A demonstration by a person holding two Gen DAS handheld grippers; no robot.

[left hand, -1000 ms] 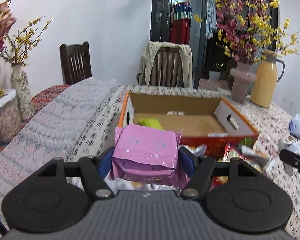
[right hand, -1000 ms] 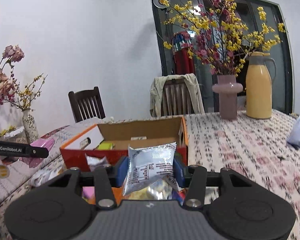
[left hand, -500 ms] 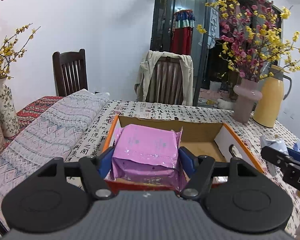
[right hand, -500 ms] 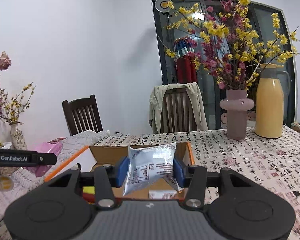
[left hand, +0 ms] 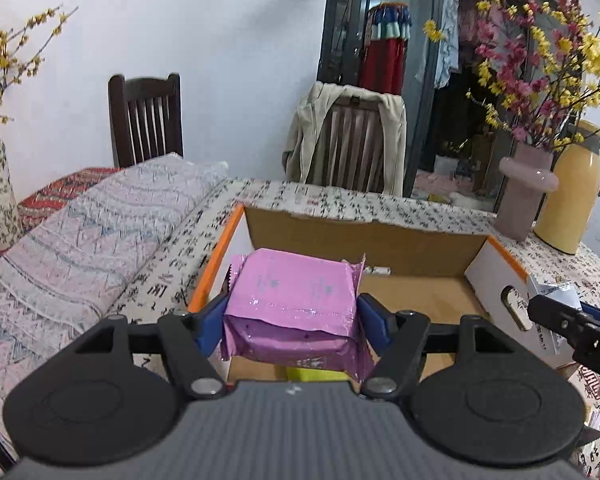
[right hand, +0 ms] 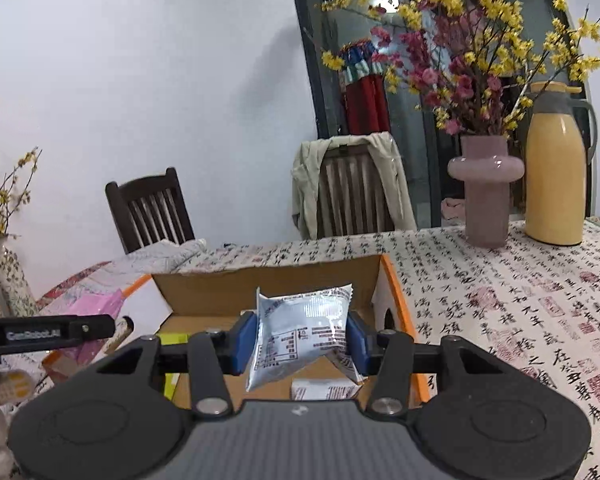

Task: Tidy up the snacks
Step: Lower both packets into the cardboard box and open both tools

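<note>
My left gripper (left hand: 292, 322) is shut on a pink snack packet (left hand: 294, 300) and holds it over the left end of the open orange cardboard box (left hand: 380, 240). My right gripper (right hand: 300, 338) is shut on a silver snack packet (right hand: 300, 332) and holds it over the right part of the same box (right hand: 396, 292). A yellow-green packet (right hand: 172, 338) and a small white packet (right hand: 324, 390) lie on the box floor. The right gripper's body shows at the right edge of the left wrist view (left hand: 572, 332).
A pink vase with flowers (right hand: 486, 192) and a yellow thermos jug (right hand: 556, 168) stand on the table beyond the box. Two chairs (left hand: 146, 116) stand at the far side. A folded patterned cloth (left hand: 80, 248) lies left of the box. Loose packets lie at the right (left hand: 596, 384).
Both grippers moved forward and came over the box with their packets. The loose packets in front of the box have dropped out of view.
</note>
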